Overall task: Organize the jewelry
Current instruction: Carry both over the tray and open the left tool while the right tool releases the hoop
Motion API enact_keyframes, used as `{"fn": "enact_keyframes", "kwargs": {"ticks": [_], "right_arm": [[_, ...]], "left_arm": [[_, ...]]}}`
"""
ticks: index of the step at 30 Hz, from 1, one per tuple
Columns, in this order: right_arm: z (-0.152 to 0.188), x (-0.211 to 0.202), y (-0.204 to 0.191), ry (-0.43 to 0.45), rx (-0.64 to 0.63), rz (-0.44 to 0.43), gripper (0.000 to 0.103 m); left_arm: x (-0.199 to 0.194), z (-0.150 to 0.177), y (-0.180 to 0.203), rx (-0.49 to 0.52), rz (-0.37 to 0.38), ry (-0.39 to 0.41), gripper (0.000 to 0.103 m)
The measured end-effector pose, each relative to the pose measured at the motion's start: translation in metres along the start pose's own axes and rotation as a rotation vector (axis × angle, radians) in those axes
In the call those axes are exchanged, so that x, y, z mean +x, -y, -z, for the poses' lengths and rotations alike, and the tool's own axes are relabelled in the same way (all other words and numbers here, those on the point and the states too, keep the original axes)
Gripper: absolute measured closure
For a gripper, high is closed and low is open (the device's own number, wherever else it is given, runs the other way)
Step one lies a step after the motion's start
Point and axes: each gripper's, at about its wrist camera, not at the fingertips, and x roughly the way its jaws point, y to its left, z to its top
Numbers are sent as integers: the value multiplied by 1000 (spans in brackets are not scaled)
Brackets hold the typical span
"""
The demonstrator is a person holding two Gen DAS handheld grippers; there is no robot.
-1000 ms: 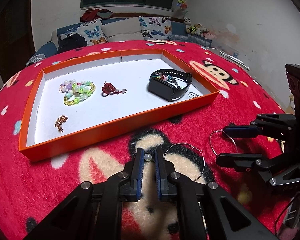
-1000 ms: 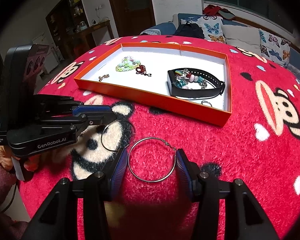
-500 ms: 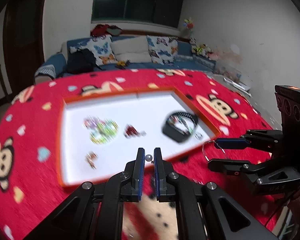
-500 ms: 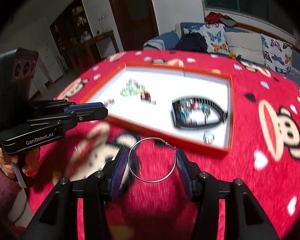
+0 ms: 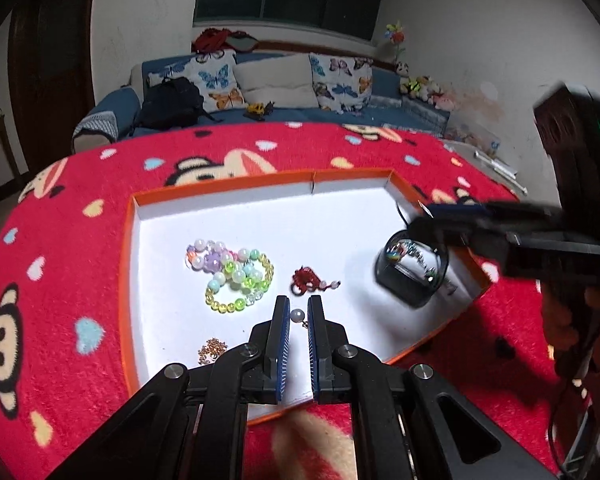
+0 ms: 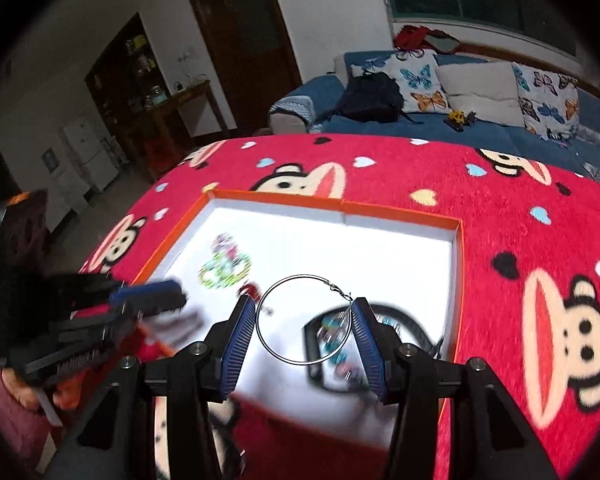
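A red plush cloth printed with cartoon monkeys [image 5: 80,216] covers the table, and on it sits a shallow orange tray with a white floor [image 5: 340,220]. At 3 o'clock in the tray lies a black smartwatch band [image 5: 410,280], blurred in the right wrist view, with what seem to be beaded charms inside its loop. At 9 o'clock rests a pile of 2 pastel bead bracelets [image 5: 232,272], a small red knotted charm [image 5: 308,280] just beside them. The right gripper [image 6: 304,320] holds a large thin silver hoop earring [image 6: 302,318] above the watch band, its 2 blue pads wide apart. The left gripper [image 5: 298,316] is narrowed on a small white pearl earring [image 5: 298,315] over the tray's 6 o'clock edge.
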Motion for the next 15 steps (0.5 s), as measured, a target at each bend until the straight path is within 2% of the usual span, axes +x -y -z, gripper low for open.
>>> {"fn": "enact_keyframes", "kwargs": {"ticks": [15], "right_arm": [[-28,66,3,-99,-33,32,48]], "left_arm": [[32,8,-9,-21,0,-72,93]]}}
